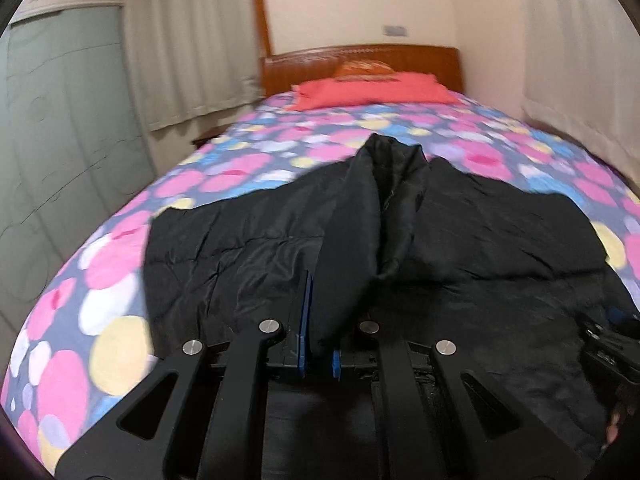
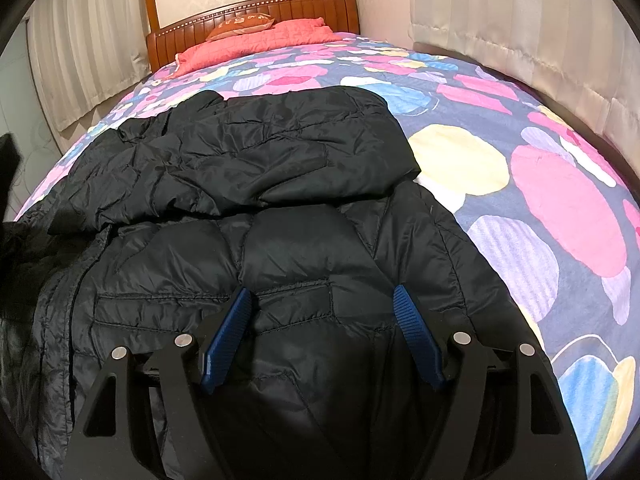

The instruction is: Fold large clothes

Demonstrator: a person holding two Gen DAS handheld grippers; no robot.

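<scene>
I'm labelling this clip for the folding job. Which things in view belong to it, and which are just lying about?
Part of the job:
- black puffer jacket
- left tool, shut on a fold of the jacket
- right tool, open over the jacket

Just there:
- red pillow
- orange cushion
- patterned bedspread
- curtains

Materials: mostly cloth, with plastic, metal and wood.
Black jacket (image 2: 248,248): thin quilted synthetic cloth, slight sheen, creased. Bedspread (image 2: 520,168): soft matt fabric, printed dots. Pink pillow (image 2: 256,40): matt stitched cloth. Headboard (image 2: 312,8): glossy varnished wood, ribbed. Right tongs (image 2: 324,336): matt black plastic arms, ribbed blue pads, shiny metal pins. Left tongs (image 1: 318,344): same finish. Curtains (image 2: 520,20): matt pale cloth.
</scene>
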